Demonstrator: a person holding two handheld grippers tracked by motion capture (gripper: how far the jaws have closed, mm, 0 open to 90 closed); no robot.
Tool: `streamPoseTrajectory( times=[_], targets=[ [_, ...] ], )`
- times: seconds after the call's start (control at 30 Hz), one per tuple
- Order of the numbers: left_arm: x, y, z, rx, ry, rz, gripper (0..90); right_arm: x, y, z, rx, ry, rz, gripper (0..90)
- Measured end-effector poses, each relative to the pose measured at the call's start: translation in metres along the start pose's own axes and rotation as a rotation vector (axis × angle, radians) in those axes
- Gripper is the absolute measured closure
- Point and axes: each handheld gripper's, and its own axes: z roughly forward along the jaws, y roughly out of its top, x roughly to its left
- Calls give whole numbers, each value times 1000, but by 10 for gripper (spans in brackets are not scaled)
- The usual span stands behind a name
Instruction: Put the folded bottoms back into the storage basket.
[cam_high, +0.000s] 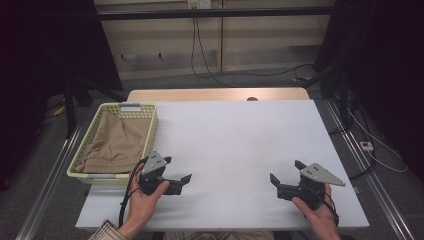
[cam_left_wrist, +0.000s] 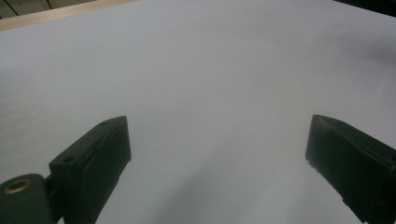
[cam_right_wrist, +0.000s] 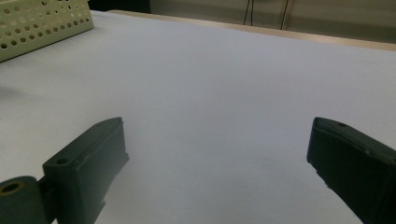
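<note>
Holding one gripper in each hand, you have both low over the white table top (cam_high: 235, 145), near your edge and well apart from each other. Left gripper (cam_high: 178, 169): jaws spread wide, nothing between them; in the left gripper view (cam_left_wrist: 217, 154) the gap between the two black jaws shows bare white surface. Right gripper (cam_high: 286, 171): likewise spread, nothing held; the right gripper view (cam_right_wrist: 217, 154) shows the same bare surface between its jaws. The two grippers angle inward, toward the middle of the table.

Writing: none legible anywhere. No brand or label can be read on the grippers, on the grey three-cornered plates, or on the basket.

A pale yellow-green perforated basket (cam_high: 151, 131) sits at the table's left edge, its long axis running from your side toward the far side, with its near corner just beside the left gripper. Inside it lies a tan folded cloth (cam_high: 116, 142), rumpled, with a gathered band along the near end (what kind of garment it is cannot be told). The basket's perforated wall (cam_right_wrist: 42, 21) also enters the upper left corner of the right gripper view.

Hidden or cut off: your forearms are cropped by the bottom of the high view, and a plaid sleeve (cam_high: 107, 231) is barely in. The room to both sides is too dark to make out. Cables (cam_high: 202, 55) hang down the wall behind the table.
</note>
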Motion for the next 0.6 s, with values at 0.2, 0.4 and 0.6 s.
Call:
streamPoseTrajectory(
  times=[0.2, 0.4, 0.6],
  targets=[
    [-4, -9, -10, -10, -3, -12, 57, -1, 0, -2, -4, -5, 3, 47],
    [-7, -14, -14, -80, 37, 6, 73, 0, 0, -5, -13, -7, 7, 47],
    [1, -15, -12, -62, 29, -43, 71, 0, 0, -4, -10, -4, 1, 47]
  ],
)
